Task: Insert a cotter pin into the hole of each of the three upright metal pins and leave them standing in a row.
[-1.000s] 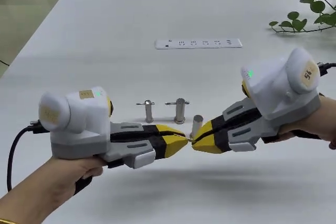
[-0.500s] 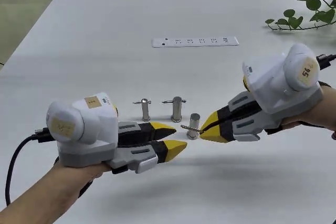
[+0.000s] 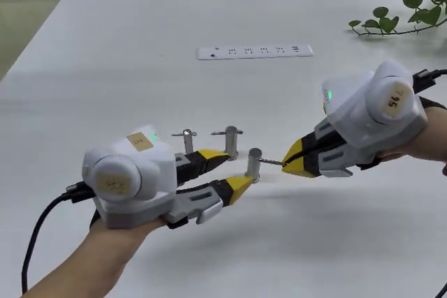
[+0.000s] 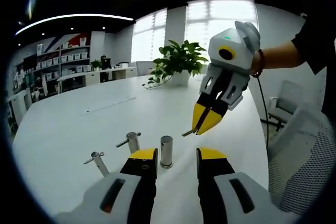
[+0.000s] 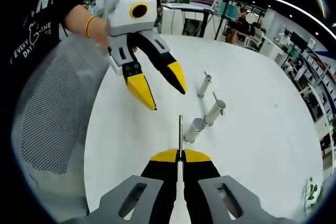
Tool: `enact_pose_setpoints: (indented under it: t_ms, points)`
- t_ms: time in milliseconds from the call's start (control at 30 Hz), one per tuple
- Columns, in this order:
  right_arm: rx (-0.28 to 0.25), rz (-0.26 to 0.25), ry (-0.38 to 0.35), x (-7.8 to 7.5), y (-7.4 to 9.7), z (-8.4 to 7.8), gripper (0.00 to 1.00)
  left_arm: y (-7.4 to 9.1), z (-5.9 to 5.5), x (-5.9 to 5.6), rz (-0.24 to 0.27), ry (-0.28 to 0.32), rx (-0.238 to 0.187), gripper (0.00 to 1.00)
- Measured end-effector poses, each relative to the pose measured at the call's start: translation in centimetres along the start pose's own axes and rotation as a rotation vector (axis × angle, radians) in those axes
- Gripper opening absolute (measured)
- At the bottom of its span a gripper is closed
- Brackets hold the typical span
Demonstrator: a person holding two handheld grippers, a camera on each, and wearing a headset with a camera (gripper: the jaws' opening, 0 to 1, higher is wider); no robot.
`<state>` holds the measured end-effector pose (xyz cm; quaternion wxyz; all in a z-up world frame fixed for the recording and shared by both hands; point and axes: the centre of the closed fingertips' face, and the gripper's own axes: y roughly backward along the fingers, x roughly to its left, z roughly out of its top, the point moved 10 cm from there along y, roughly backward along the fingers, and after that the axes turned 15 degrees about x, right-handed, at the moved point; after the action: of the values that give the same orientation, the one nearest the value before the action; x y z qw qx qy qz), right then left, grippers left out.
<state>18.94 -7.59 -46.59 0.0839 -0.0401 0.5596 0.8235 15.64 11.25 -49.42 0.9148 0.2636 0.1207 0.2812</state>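
- My right tongs [image 3: 285,163] have their yellow-tipped jaws pinched tight on one thin silver metal cotter pin [image 3: 269,162], gripped by its right end.
- The cotter pin's long axis lies about level and in line with those jaws. It runs right to left, and its free end points left.
- That free end sits just beside the top of the bare upright pin [image 3: 255,164], a short silver metal cylinder. I cannot tell whether the two touch.
- My left tongs [image 3: 234,167] have their jaws spread wide and grip nothing.
- In the left gripper view the bare upright pin stands in the gap just past the two yellow tips of my left tongs. I cannot tell whether either jaw touches it.
- I count three upright metal pins in a row, and the bare one is the nearest and the rightmost.
- The middle upright pin [image 3: 231,143] is just to its left and a little farther off. The left upright pin [image 3: 187,142], which is thinner, is beyond that one.
- The middle one carries a second cotter pin [image 3: 219,132] and the left one a third cotter pin [image 3: 179,134]. Each lies level, crosswise through the top.
- That makes three cotter pins: two seated and one in my right tongs.
- Everything stands on the white table [image 3: 126,75].
- One white power strip [image 3: 255,51] lies farther back on it.
- A green leafy plant [image 3: 408,8] reaches in at the far right.
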Motion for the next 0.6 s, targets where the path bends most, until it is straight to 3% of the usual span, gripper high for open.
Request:
enact_pose_setpoints:
  t_ms: [433,600]
  points:
    - [0.062,-0.034,0.026,-1.6,-0.8,-1.6,0.0,-2.4,-0.2,0.8,0.071,0.059,0.042,0.24]
    - [0.076,-0.034,0.04,-2.0,-1.3,-1.8,0.0,-3.3,-0.3,1.0,0.074,0.081,0.05,0.24]
